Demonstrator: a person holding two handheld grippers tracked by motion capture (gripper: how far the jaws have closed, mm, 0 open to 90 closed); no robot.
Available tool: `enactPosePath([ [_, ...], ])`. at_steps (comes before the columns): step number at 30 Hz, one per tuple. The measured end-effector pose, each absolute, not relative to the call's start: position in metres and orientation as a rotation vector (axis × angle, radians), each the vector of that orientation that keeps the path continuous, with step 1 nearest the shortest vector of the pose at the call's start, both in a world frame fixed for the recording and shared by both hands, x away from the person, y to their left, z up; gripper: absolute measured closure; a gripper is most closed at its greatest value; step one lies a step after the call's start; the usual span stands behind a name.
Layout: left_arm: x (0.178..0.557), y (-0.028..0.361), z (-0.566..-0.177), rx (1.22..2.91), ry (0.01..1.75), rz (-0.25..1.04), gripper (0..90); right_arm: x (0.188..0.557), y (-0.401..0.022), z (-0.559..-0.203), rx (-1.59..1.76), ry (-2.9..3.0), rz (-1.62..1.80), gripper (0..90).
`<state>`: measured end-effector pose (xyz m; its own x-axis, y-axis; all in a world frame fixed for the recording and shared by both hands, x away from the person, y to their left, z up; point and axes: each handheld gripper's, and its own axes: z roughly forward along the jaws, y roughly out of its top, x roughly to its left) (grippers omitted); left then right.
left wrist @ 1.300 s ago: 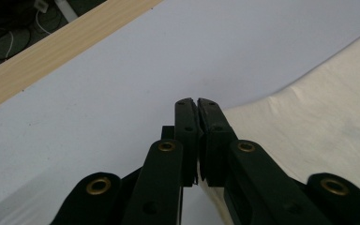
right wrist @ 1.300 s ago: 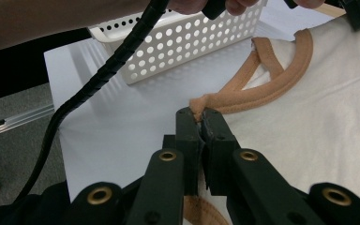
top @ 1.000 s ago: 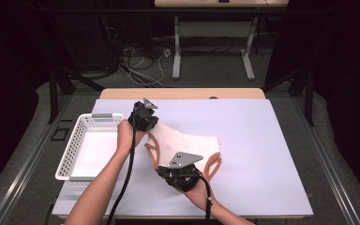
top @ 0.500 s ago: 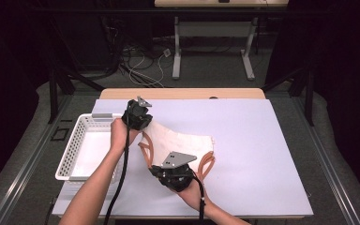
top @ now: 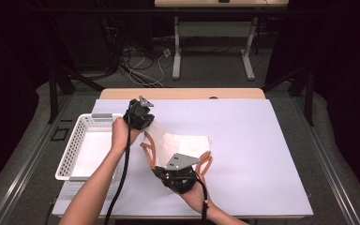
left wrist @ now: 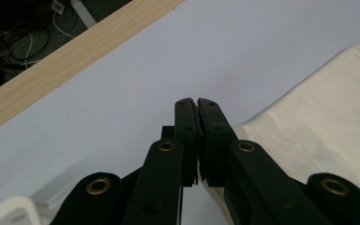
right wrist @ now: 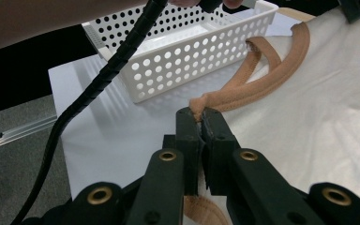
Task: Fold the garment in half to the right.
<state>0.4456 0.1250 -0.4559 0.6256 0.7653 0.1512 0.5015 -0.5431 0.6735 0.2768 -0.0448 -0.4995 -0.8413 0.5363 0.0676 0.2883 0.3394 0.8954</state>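
Forearms enter from the near edge of the table (top: 272, 140) in the high view, each hand carrying one gripper. The left gripper (top: 139, 115) is held up over the table's left part, just right of the basket (top: 75, 150), its forearm running diagonally up from the bottom left with the cable trailing along it. The right gripper (top: 178, 174) sits lower and nearer the person, its grey plate facing up, the hand cupped under it.

Between them stretches one cream cloth bag (top: 183, 143) with tan handles (right wrist: 262, 84), pulled into a slope from the left gripper down to the right one. In the left gripper view (left wrist: 198, 105) the jaws are pressed together, with the edge of the cream cloth running in between them from the right. In the right gripper view (right wrist: 200, 115) the jaws are likewise clamped tight, pinching a tan handle strap at its bend, the cream cloth spreading off to the right.

Count: two grippers, one bag, one white perforated basket, one table.
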Motion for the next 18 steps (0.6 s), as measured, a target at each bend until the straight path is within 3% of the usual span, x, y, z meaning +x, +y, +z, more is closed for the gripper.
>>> enactPosePath([
  [18, 0.447, 0.08, -0.463, 2.282, 0.905, 0.547, 87.2, 0.269, -0.069, -0.507, 0.784, 2.362, 1.461, 86.9],
])
